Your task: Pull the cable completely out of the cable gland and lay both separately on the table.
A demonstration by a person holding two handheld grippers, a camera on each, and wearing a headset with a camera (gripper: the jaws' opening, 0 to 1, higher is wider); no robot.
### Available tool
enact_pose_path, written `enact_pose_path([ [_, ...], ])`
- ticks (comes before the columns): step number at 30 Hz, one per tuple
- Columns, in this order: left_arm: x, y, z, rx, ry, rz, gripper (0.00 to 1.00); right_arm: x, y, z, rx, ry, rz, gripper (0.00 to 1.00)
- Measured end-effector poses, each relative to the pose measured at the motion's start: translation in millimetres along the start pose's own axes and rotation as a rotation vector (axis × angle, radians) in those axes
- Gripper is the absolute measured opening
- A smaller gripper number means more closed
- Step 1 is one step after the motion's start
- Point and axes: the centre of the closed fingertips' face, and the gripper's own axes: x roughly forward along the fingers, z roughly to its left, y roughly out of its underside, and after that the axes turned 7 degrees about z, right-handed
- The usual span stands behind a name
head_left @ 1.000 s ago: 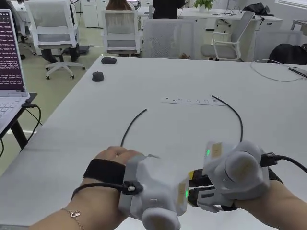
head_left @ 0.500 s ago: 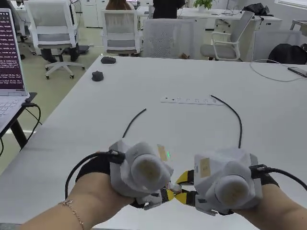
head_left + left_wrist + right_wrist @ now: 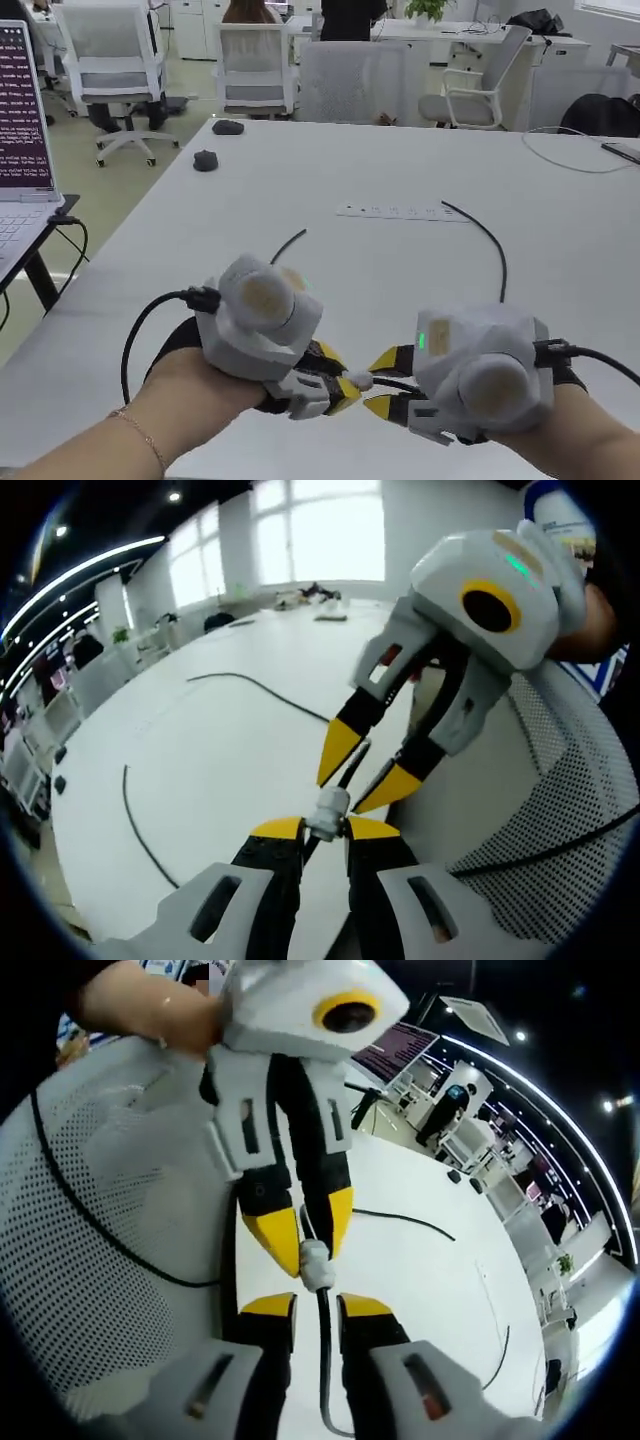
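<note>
The left hand-held gripper (image 3: 326,829) is clamped on the small white cable gland (image 3: 328,807) (near the bench's (image 3: 400,265) front edge). Just right of the gland, the right hand-held gripper (image 3: 317,1306) is partly open, the black cable (image 3: 323,1352) running between its jaws.

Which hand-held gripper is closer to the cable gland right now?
Left. The left hand-held gripper clamps the cable gland; the right hand-held gripper straddles the cable just beside it.

Left tool (image 3: 338,384), right tool (image 3: 379,383): white shells, yellow-tipped (green LED (image 3: 422,342)), black cables (image 3: 138,328).
</note>
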Motion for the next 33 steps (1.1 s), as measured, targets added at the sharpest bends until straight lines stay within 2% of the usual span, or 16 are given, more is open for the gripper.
enact_pose_path([
  [2,0.3,0.3,-0.7,0.065,-0.031,0.017,0.16,-0.6,-1.4,-0.6,0.034,-0.004,-0.014,0.15],
  [5,2.3,2.3,-3.6,0.129,-0.046,0.043,0.17,-0.4,-2.7,0.8,0.034,-0.007,-0.012,0.11],
  [7,3.2,1.0,-3.4,0.151,-0.06,0.045,0.17,0.0,-1.5,3.0,0.035,-0.018,-0.005,0.04],
  [8,3.2,1.2,-3.8,0.16,-0.06,0.051,0.17,0.4,-1.5,4.0,0.046,-0.021,-0.007,0.04],
  [11,3.5,2.8,-3.6,0.151,-0.055,0.059,0.16,1.2,0.1,3.9,0.045,-0.024,0.002,0.04],
  [13,4.4,8.1,-0.1,0.141,-0.063,0.082,0.16,2.7,4.0,3.3,0.045,-0.022,0.018,0.04],
  [15,3.3,11.9,5.7,0.142,-0.089,0.102,0.16,4.5,15.1,-1.8,0.032,0.001,0.067,0.03],
  [17,3.3,13.4,8.1,0.124,-0.09,0.105,0.16,5.8,22.3,-4.4,0.083,-0.005,0.089,0.03],
  [19,4.0,14.7,7.7,0.11,-0.085,0.108,0.16,6.0,26.2,-7.4,0.083,0.007,0.105,0.04],
  [21,4.8,16.8,7.6,0.111,-0.084,0.119,0.16,7.1,37.6,-8.5,0.056,0.023,0.168,0.04],
  [25,6.8,20.5,4.4,0.123,-0.079,0.139,0.16,7.8,53.9,-10.8,0.089,0.035,0.239,0.04],
  [28,5.9,20.3,4.8,0.127,-0.08,0.138,0.16,6.3,68.5,-17.2,0.123,0.062,0.3,0.04],
  [33,4.8,17.0,7.1,0.12,-0.089,0.12,0.16,3.1,75.8,-21.8,0.155,0.079,0.32,0.05],
])
